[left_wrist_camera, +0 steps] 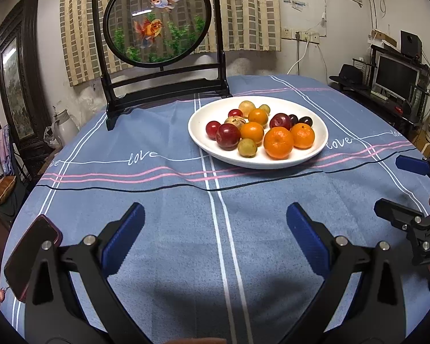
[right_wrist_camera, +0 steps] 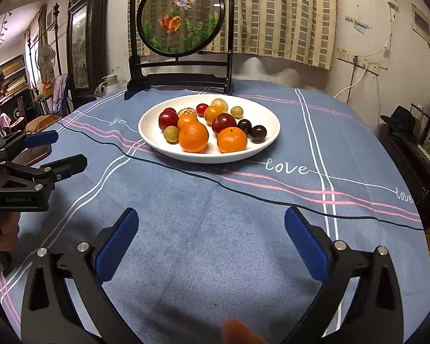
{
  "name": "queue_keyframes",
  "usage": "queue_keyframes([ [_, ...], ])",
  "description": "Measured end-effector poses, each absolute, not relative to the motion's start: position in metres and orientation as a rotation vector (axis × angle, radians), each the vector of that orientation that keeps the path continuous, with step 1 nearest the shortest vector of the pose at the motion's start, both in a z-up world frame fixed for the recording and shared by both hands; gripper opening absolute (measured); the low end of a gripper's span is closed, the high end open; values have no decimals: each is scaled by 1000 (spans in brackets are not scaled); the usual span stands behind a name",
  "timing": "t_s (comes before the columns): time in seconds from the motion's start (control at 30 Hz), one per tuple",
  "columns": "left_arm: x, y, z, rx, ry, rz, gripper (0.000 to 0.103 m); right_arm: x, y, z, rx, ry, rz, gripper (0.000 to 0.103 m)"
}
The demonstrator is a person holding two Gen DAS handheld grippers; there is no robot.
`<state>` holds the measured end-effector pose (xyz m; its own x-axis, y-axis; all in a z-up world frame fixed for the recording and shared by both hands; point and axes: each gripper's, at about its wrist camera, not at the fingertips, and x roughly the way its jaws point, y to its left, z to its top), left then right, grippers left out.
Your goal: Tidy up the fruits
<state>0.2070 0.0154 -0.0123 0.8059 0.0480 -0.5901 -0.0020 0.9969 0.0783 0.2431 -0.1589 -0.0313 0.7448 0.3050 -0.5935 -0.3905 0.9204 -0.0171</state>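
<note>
Blue terry-like tablecloth (left_wrist_camera: 163,209), crossed by white and pink stripes and the woven word "love", covers the round worktop; behind it stand a black-framed goldfish screen (left_wrist_camera: 157,20) and a checked curtain.

All visible fruit lies in one shallow white plate (left_wrist_camera: 197,132) near the worktop's far middle. Mixed there are two large mandarins (left_wrist_camera: 278,142), smaller oranges, glossy red plums (left_wrist_camera: 228,136), dark cherries (left_wrist_camera: 305,120) and dull yellow-green round fruits (left_wrist_camera: 247,147), touching one another in a loose cluster.

The left tool (left_wrist_camera: 215,226) and the right tool (right_wrist_camera: 210,230) hover over bare cloth on the near side, each with its blue-padded jaws spread wide and gripping nothing. A phone (left_wrist_camera: 28,258) lies at the worktop's left edge.

This arrangement fits either fruit gathered onto the plate already or a mixed heap awaiting sorting by kind; the views do not settle which.

Handling notes: the fruits are smooth, round and prone to rolling, so any grasp would best close across the widest part. Plums and cherries look thin-skinned and would bruise under hard pressure; the mandarins' pebbled rind should tolerate more. Crowded neighbours may be nudged, and the glazed plate offers little friction.
</note>
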Motion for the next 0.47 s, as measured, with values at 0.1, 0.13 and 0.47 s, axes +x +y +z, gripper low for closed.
queue_keyframes([
  [0.1, 207, 16, -12, 73, 630, 23, 101, 243, -159, -31, -140, 627, 386, 102],
  [0.13, 206, 16, -12, 71, 627, 22, 101, 243, -159, -31, -140, 628, 387, 102],
  [0.47, 206, 16, -12, 78, 614, 52, 101, 243, -159, -31, -140, 630, 388, 102],
])
